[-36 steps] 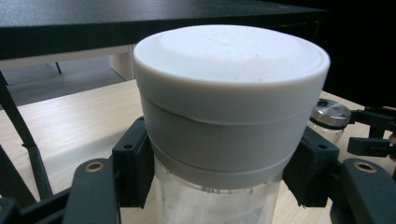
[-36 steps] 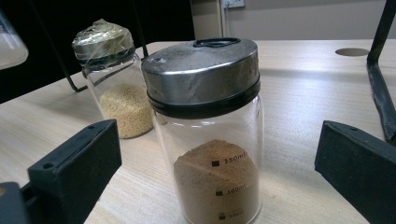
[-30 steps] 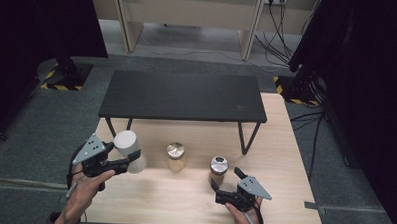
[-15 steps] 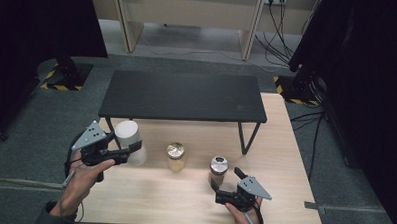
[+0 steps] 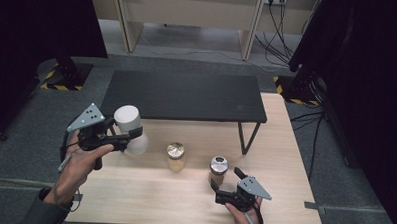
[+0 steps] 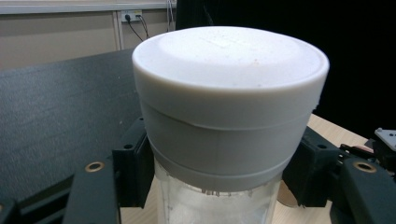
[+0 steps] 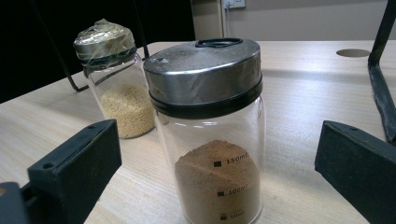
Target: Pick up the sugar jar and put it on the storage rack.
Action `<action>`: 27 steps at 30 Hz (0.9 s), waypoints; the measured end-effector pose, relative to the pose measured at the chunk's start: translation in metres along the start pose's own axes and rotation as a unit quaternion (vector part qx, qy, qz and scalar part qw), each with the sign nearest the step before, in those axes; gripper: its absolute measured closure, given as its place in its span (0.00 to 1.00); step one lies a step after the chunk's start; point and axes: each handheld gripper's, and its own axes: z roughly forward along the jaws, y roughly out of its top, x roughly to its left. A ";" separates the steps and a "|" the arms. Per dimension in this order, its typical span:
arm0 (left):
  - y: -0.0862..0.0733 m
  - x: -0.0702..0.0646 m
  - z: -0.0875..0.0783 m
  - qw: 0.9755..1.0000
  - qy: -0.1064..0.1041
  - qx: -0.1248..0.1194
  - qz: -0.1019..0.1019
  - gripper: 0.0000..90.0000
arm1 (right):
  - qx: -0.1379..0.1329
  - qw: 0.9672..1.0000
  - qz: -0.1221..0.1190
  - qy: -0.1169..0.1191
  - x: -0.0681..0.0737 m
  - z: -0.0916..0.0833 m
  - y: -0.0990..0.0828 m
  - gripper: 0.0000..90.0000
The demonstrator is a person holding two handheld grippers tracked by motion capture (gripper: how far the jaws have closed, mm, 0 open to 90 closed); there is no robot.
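White-capped jar (image 5: 130, 128) is off the counter (image 5: 295, 160), carried in the left tongs (image 5: 130, 135) near the front left corner of the black shelf (image 5: 187, 94) that stands over the counter's far half. In the left gripper view the jaws sit clamped on the jar's neck, one each side, just under the grey band below the cap (image 6: 229, 70); the clear body below looks to hold something pale, contents not legible. Jar appears tilted in the high view. Judgement: the step in hand is a carry, probably toward the shelf top. To do it well: bring the jar upright, raise its base above the shelf edge before moving in, keep the grip on the neck firm since the cap overhangs the pads. Right tongs (image 5: 222, 192) rest low on the counter, jaws apart to either side of the metal-lidded jar (image 7: 210, 135) of brown powder, not touching it. Gold-lidded jar (image 7: 116, 84) of pale grains stands just beyond, apart.
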 end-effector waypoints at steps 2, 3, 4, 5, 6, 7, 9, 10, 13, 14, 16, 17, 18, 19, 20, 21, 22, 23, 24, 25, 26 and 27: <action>0.006 0.000 -0.001 1.000 0.002 0.002 0.001 0.39 | 0.000 1.000 0.000 0.000 0.000 0.000 0.000 0.01; 0.009 0.000 -0.001 1.000 0.002 0.002 0.002 0.39 | 0.000 1.000 0.000 0.000 0.000 0.000 0.000 0.01; 0.012 0.000 -0.001 1.000 0.003 0.002 0.003 0.39 | 0.000 1.000 0.001 0.000 0.000 0.000 0.000 0.01; 0.015 0.001 -0.001 1.000 0.004 0.003 0.002 0.39 | 0.000 1.000 0.001 0.000 0.000 0.000 0.000 0.01; 0.018 0.001 -0.001 1.000 0.005 0.002 0.001 0.39 | 0.000 1.000 0.000 0.001 0.000 0.000 0.000 0.01; 0.021 0.001 -0.001 1.000 0.006 0.001 0.002 0.39 | 0.000 1.000 0.000 0.001 0.000 0.000 0.000 0.01; 0.027 0.001 -0.001 1.000 0.010 0.003 0.007 0.39 | 0.001 1.000 0.001 0.000 0.000 0.000 0.000 0.01; 0.029 0.001 -0.001 1.000 0.011 0.004 0.006 0.39 | 0.001 1.000 0.001 0.001 0.000 0.000 0.000 0.01; 0.036 0.003 0.001 1.000 0.014 0.005 0.007 0.39 | 0.001 1.000 0.001 0.001 0.000 0.000 0.000 0.01; 0.038 0.004 0.002 1.000 0.015 0.006 0.005 0.39 | 0.001 1.000 0.001 0.001 0.000 0.000 0.000 0.01; 0.042 0.006 0.004 1.000 0.017 0.006 0.002 0.39 | 0.001 1.000 0.001 0.002 0.000 0.000 0.000 0.01; 0.044 0.007 0.005 1.000 0.020 0.006 0.002 0.39 | 0.001 1.000 0.001 0.002 0.000 0.000 0.000 0.01; 0.046 0.008 0.006 1.000 0.023 0.007 0.002 0.39 | 0.001 1.000 0.001 0.002 0.000 0.000 0.000 0.01; 0.048 0.009 0.007 1.000 0.026 0.008 0.003 0.39 | 0.001 1.000 0.001 0.002 0.000 0.000 0.000 0.01; 0.050 0.009 0.008 1.000 0.028 0.009 0.004 0.39 | 0.001 1.000 0.001 0.002 0.001 0.000 0.000 0.01; 0.052 0.010 0.009 0.999 0.031 0.009 0.005 0.39 | 0.001 1.000 0.001 0.002 0.001 0.000 0.000 0.01; 0.054 0.011 0.010 0.999 0.033 0.009 0.005 0.39 | 0.001 1.000 0.001 0.002 0.001 0.000 0.000 0.01; 0.056 0.012 0.011 0.999 0.035 0.009 0.004 0.39 | 0.001 1.000 0.001 0.002 0.001 0.000 0.000 0.01; 0.058 0.013 0.012 0.999 0.038 0.009 0.004 0.39 | 0.001 1.000 0.001 0.002 0.001 0.000 0.000 0.01; 0.060 0.014 0.013 0.999 0.043 0.008 0.005 0.39 | 0.001 1.000 0.001 0.002 0.001 0.000 0.000 0.01; 0.061 0.016 0.014 0.999 0.047 0.009 0.006 0.39 | 0.001 1.000 0.001 0.002 0.001 0.000 0.000 0.01; 0.062 0.017 0.015 0.999 0.051 0.009 0.005 0.39 | 0.001 1.000 0.001 0.002 0.001 0.000 0.000 0.01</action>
